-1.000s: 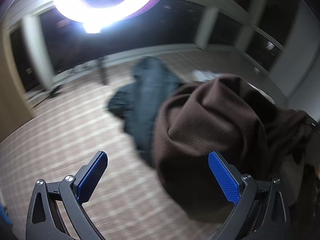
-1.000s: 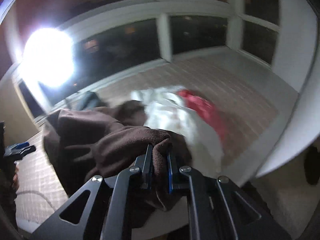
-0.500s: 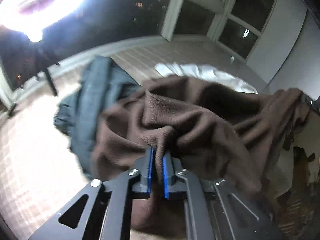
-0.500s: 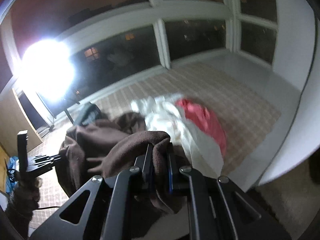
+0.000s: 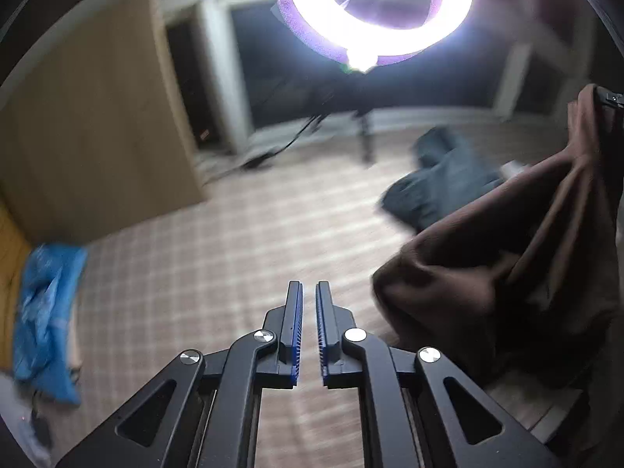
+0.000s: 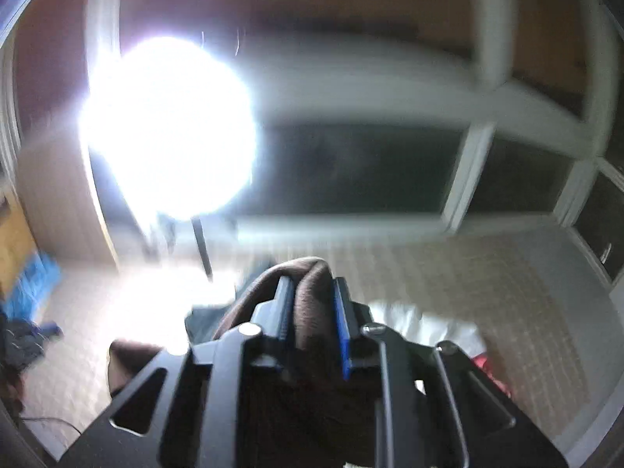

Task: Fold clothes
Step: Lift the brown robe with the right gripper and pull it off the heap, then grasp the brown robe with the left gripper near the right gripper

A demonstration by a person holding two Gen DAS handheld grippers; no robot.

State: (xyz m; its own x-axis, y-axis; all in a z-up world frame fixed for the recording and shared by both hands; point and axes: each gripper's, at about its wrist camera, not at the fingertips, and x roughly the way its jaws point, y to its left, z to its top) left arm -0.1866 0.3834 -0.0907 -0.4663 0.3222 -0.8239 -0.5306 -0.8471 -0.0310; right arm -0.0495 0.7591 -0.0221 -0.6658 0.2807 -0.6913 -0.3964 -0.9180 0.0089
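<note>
Blue-padded fingers [image 5: 296,323] of the left gripper [image 5: 309,327] are seen drawn nearly together with only a thin gap, and nothing is held between them. On the other side, the right gripper [image 6: 310,312] is clamped on a thick fold of the brown garment [image 5: 507,257], which bulges up between its pads. From that pinch the garment is hung down in a bunched drape, with its lower part gathered near the right side of the checked bed cover [image 5: 234,265]. A dark grey garment [image 5: 440,183] is left lying further back on the cover, and white cloth [image 6: 421,323] and a scrap of red cloth [image 6: 487,366] are glimpsed beyond the right gripper.

The brown fabric is judged soft, fleecy and limp, light enough for one pinch but prone to sagging and bunching; a hem, corner or shoulder edge would be best taken so it can be spread flat. Much is lost to motion blur and the glare of the ring light [image 5: 374,7]. The garment's type and edges cannot be made out, and its bottom is cut off.
</note>
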